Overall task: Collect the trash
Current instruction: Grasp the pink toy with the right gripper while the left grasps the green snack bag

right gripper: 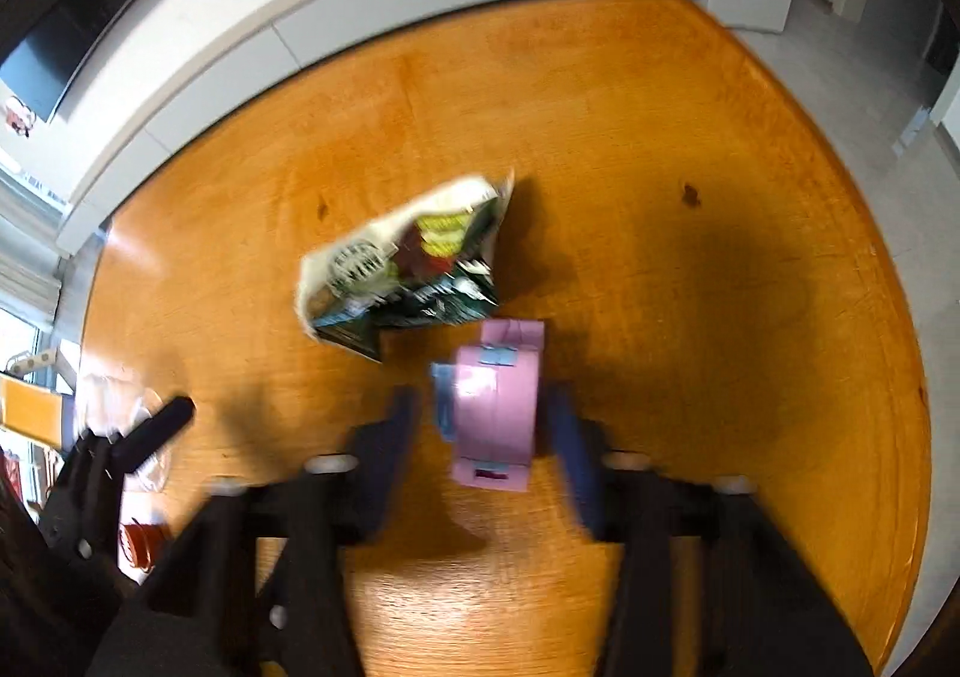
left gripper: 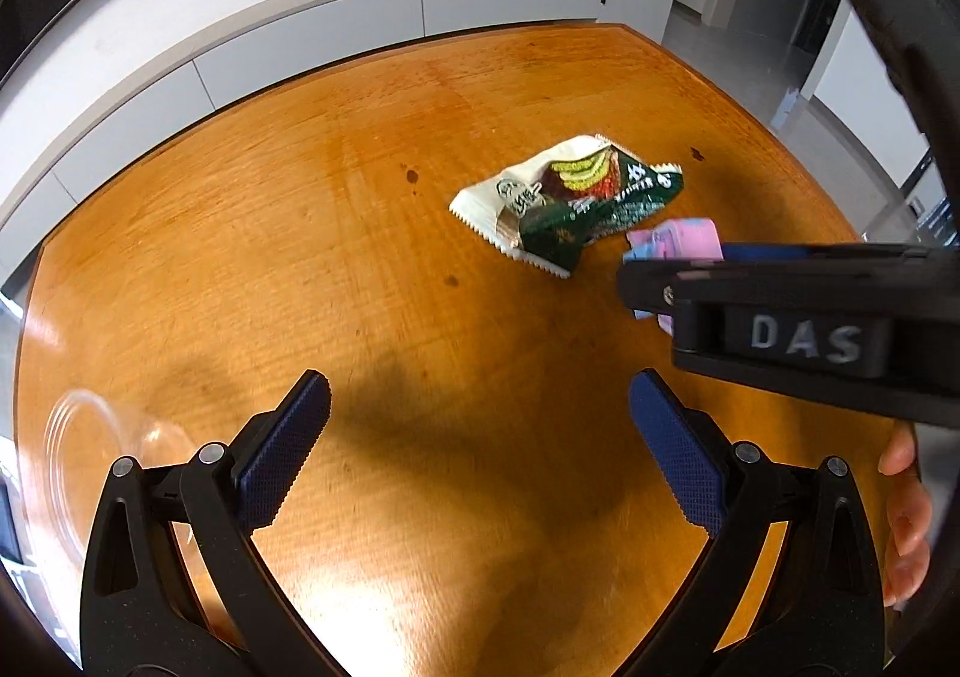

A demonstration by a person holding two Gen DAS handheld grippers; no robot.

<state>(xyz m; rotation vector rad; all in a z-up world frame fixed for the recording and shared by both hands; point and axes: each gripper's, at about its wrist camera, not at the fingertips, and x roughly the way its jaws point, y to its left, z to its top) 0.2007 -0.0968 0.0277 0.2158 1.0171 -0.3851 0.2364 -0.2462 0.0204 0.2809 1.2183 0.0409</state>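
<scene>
Pink packet (right gripper: 495, 407) sits between the down-tilted right gripper (right gripper: 483, 425); left gripper (left gripper: 480, 437) spread

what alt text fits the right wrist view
The right tongs straddle a pink packet on an orange wooden table; the right pad touches it, while a gap shows on the left. Just beyond lies a crumpled green and white wrapper. The picture is blurred, with the left tongs at the left edge.

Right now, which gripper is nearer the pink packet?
Right. The right gripper straddles the pink packet, one finger on each side. The left gripper hangs open over bare table, off to the packet's side.
</scene>
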